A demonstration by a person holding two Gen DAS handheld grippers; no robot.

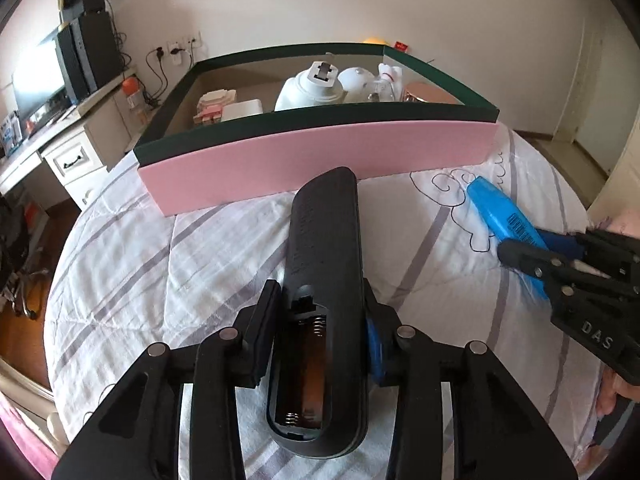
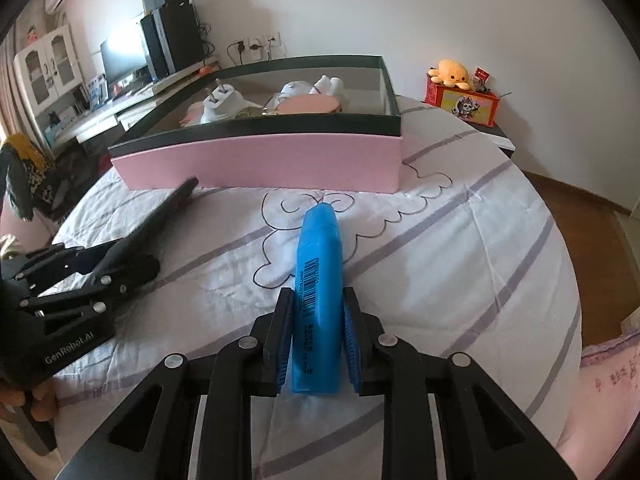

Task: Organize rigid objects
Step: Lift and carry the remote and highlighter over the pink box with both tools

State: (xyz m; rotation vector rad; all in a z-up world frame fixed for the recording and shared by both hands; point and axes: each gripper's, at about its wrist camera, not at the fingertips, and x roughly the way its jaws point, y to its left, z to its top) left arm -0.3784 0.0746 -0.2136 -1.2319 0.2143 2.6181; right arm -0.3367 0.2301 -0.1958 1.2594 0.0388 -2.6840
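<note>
My left gripper (image 1: pixel 320 300) is shut on a black remote control (image 1: pixel 324 248) with its battery bay open, held over the bed and pointing at the pink box (image 1: pixel 320 164). My right gripper (image 2: pixel 316 308) is shut on a blue highlighter-shaped object (image 2: pixel 320 256) with a barcode, also pointing at the box (image 2: pixel 264 164). In the left wrist view the blue object (image 1: pixel 500 212) and right gripper (image 1: pixel 560 256) are to the right. In the right wrist view the left gripper (image 2: pixel 120 264) and remote (image 2: pixel 168 208) are to the left.
The pink box has a dark green rim (image 1: pixel 320 118) and holds a white plug adapter (image 1: pixel 316 88), white figurines and a pink round item (image 2: pixel 308 106). It sits on a white striped quilt (image 1: pixel 160 264). A desk with monitor (image 1: pixel 36 84) stands left; a nightstand with an orange plush (image 2: pixel 452 72) stands right.
</note>
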